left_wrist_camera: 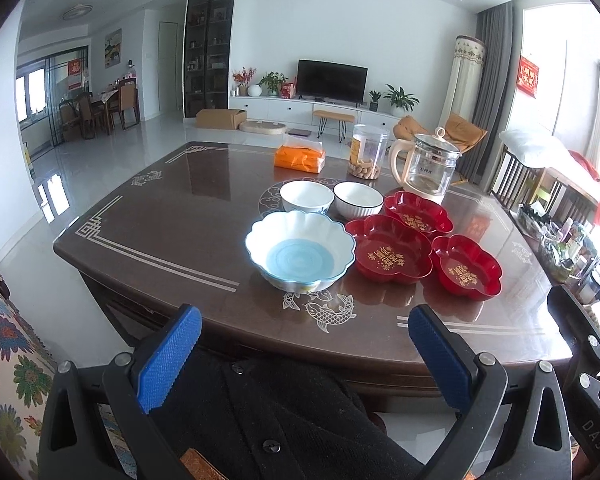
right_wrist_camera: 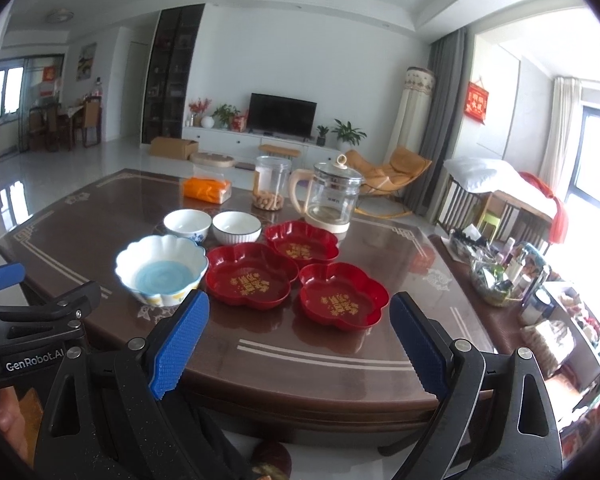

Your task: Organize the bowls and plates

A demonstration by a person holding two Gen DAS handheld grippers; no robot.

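A scalloped white bowl with a blue bottom (left_wrist_camera: 300, 250) (right_wrist_camera: 162, 269) stands nearest on the dark table (left_wrist_camera: 160, 220) (right_wrist_camera: 300, 352). Behind it stand a small white bowl (left_wrist_camera: 307, 197) (right_wrist_camera: 187, 223) and a ribbed white bowl (left_wrist_camera: 358, 199) (right_wrist_camera: 236, 227). To their right lie three red flower-shaped plates with gold lettering (left_wrist_camera: 390, 249) (left_wrist_camera: 418, 211) (left_wrist_camera: 466, 266) (right_wrist_camera: 252, 278) (right_wrist_camera: 302, 244) (right_wrist_camera: 344, 295). My left gripper (left_wrist_camera: 306, 320) hangs open over the near edge, short of the blue bowl. My right gripper (right_wrist_camera: 300, 308) is open too, just short of the nearest red plates. Both hold nothing.
At the back of the table stand an orange tissue pack (left_wrist_camera: 300, 156) (right_wrist_camera: 207, 189), a clear jar of snacks (left_wrist_camera: 369, 152) (right_wrist_camera: 271, 184) and a glass kettle (left_wrist_camera: 428, 166) (right_wrist_camera: 332, 198). A cluttered side table (right_wrist_camera: 512, 276) is at the right. A person's dark clothing (left_wrist_camera: 280, 412) lies below.
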